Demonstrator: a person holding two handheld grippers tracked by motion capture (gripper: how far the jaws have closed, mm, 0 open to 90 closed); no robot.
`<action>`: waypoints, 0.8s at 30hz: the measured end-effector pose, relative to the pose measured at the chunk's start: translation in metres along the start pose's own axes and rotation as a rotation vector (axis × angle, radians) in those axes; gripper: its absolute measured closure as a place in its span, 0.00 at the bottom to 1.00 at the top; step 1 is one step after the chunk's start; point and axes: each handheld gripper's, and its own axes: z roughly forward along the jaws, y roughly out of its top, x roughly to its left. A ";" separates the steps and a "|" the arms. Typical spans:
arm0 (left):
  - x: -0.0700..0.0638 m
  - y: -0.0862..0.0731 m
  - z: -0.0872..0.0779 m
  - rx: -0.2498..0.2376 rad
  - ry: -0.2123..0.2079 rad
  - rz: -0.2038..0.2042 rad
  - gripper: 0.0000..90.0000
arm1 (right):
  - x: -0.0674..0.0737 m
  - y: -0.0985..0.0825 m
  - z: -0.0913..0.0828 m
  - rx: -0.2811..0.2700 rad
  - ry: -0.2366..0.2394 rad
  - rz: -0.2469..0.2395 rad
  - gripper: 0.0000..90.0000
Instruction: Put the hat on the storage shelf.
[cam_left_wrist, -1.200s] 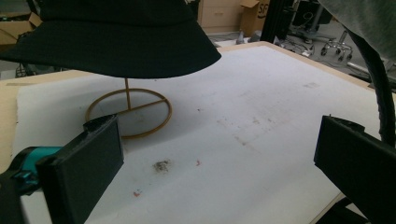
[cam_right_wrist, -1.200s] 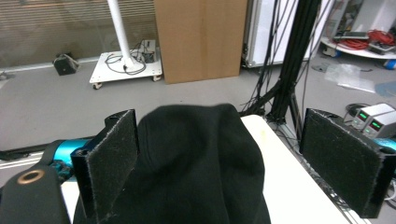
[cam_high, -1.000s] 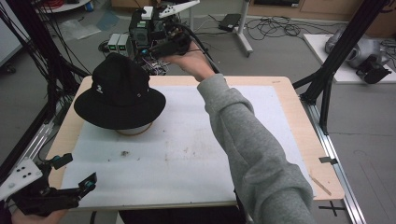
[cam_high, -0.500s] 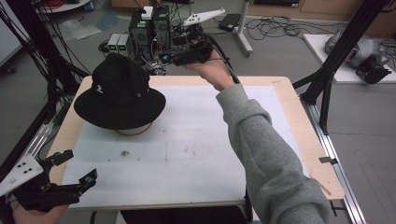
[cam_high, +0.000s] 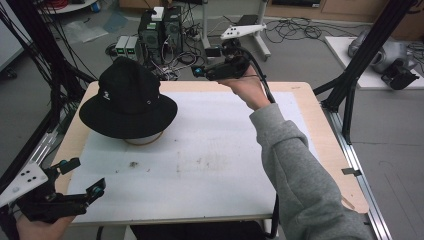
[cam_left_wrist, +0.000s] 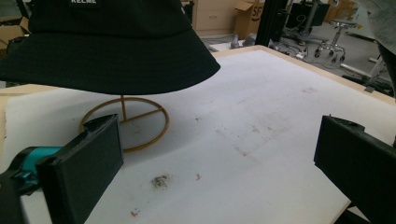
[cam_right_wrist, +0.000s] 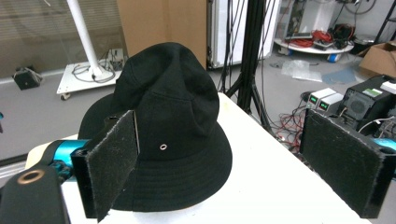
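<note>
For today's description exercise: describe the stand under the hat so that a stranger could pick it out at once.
Start at the white-topped table and find the black bucket hat near its far left corner. Beneath the brim sits the stand: a thin gold wire ring lying flat, with an upright stem rising into the hat, the table's one metal-coloured thing.

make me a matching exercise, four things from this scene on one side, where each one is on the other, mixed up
Things:
1. black hat
2. gold wire stand
3. left gripper
4. right gripper

Places:
a. raised over the table's far edge, jaws open
b. at the table's near left corner, jaws open
c. on top of the stand
d. on the white mat, under the hat

Pairs: 1-c, 2-d, 3-b, 4-a
</note>
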 end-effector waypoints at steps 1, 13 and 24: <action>0.000 0.000 0.000 0.001 -0.002 0.001 0.02 | -0.001 -0.002 -0.004 0.016 0.000 0.014 0.13; 0.004 0.002 0.006 -0.002 -0.010 -0.005 0.02 | 0.004 -0.024 -0.030 0.065 -0.043 0.009 0.13; 0.003 0.005 0.009 -0.004 -0.021 0.004 0.02 | 0.017 -0.041 -0.059 -0.011 -0.106 -0.024 0.13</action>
